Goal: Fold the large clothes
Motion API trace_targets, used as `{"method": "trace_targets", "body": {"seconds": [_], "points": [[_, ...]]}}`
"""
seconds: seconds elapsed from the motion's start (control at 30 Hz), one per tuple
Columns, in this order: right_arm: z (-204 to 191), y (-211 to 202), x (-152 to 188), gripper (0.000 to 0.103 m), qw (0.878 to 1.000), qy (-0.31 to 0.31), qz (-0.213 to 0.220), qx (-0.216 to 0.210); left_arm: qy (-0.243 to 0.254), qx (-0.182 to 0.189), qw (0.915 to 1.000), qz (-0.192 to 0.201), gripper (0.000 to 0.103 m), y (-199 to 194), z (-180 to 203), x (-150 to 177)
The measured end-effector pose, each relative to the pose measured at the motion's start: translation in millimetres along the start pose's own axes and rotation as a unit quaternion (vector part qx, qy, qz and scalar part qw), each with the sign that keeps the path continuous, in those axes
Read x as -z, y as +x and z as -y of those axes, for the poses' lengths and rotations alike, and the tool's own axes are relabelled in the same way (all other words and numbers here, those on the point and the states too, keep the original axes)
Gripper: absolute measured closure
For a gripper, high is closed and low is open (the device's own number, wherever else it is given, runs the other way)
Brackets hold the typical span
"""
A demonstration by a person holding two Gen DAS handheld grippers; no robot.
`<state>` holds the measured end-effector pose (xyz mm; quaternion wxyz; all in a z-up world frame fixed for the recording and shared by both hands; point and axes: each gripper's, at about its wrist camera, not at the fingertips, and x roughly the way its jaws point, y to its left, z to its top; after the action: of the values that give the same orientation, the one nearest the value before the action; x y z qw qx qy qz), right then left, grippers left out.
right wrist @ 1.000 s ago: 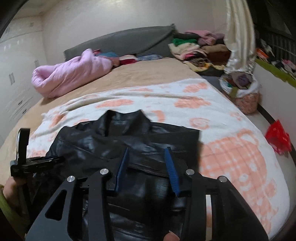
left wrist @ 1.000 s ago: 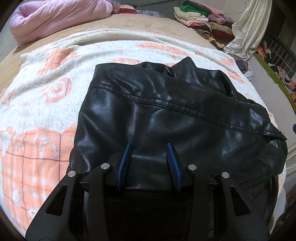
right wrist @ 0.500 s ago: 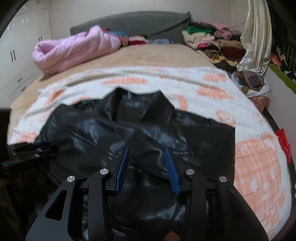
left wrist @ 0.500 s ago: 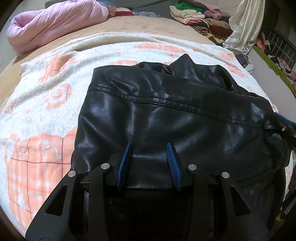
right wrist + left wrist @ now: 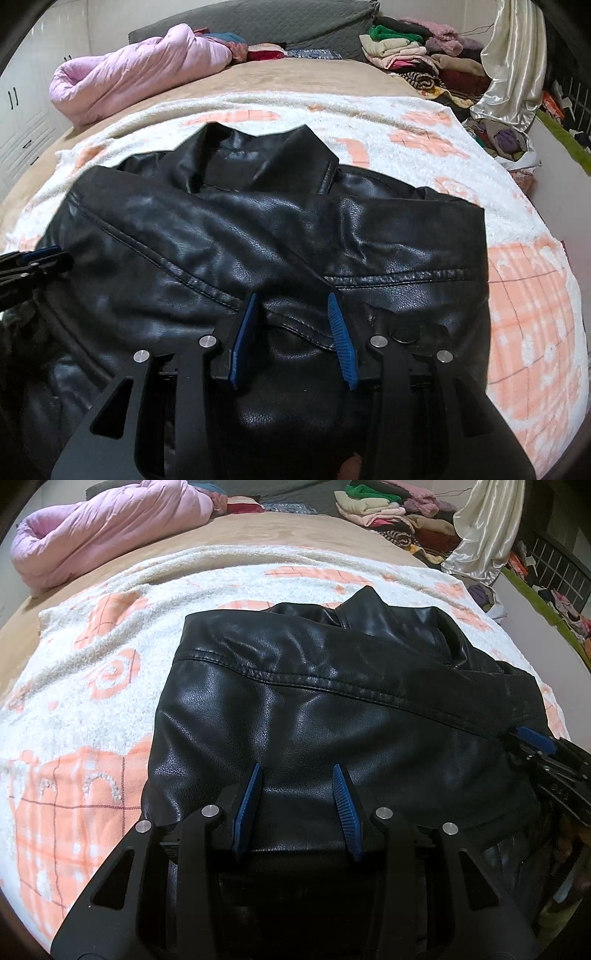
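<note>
A lived-in home bedroom. A wide bed [image 5: 314,79] with a grey padded headboard [image 5: 258,22] carries a fleecy white-and-peach blanket [image 5: 406,122] and a bunched pink quilt [image 5: 140,70]. Folded clothes [image 5: 406,48] pile at the far corner beside a satin curtain [image 5: 513,62], and white wardrobe doors [image 5: 22,122] line the wall.

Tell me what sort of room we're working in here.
Most likely a bedroom at home. The black jacket lies on a blanket spread over a wide bed, with a grey headboard behind, a pink quilt and stacked clothes beyond.
</note>
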<state>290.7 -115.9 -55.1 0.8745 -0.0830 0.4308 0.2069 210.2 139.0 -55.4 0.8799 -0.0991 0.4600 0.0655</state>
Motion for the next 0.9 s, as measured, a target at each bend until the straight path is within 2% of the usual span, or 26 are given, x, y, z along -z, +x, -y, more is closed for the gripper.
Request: {"method": "trace_targets", "body": {"seconds": [0.03, 0.07, 0.1, 0.2, 0.27, 0.4, 0.5, 0.67, 0.8, 0.9], "points": [[-0.4, -7.7, -0.3, 0.057, 1.0, 0.002, 0.007, -0.005, 0.001, 0.002, 1.0, 0.001, 0.071, -2.1, 0.4, 0.1], [-1.1, -20.7, 0.6, 0.048, 1.0, 0.005, 0.02, -0.015, 0.0, 0.008, 1.0, 0.003, 0.068, -6.6, 0.2, 0.3], [-1.2, -31.2, 2.0, 0.045, 0.999, 0.007, 0.033, -0.024, -0.004, 0.017, 0.9998, 0.006, 0.063, -10.9, 0.1, 0.7], [1.4, -60.8, 10.1, 0.045, 0.997, 0.014, 0.064, -0.034, -0.007, 0.03, 0.9992, 0.025, 0.055, -27.1, 3.5, 5.2], [4.6, -72.9, 15.3, 0.045, 0.996, 0.021, 0.075, -0.038, -0.004, 0.042, 0.9985, 0.034, 0.055, -35.3, 10.4, 10.9], [8.2, -89.8, 24.2, 0.049, 0.994, 0.034, 0.091, -0.049, 0.015, 0.064, 0.9974, 0.029, 0.055, -39.0, 29.0, 23.1], [5.5, -98.3, 28.0, 0.049, 0.993, 0.033, 0.098, -0.056, 0.038, 0.061, 0.9973, 0.015, 0.055, -32.3, 43.6, 34.4], [-14.2, -100.2, 33.7, 0.049, 0.994, 0.006, 0.093, -0.06, 0.054, 0.041, 0.9977, 0.002, 0.055, -18.8, 54.0, 46.1], [-27.6, -93.8, 36.3, 0.049, 0.995, -0.019, 0.084, -0.045, 0.06, 0.035, 0.9976, 0.004, 0.055, -15.7, 56.3, 49.3], [-26.6, -78.3, 39.9, 0.044, 0.998, -0.02, 0.053, -0.023, 0.057, 0.038, 0.9977, 0.004, 0.055, -15.0, 55.5, 49.0]]}}
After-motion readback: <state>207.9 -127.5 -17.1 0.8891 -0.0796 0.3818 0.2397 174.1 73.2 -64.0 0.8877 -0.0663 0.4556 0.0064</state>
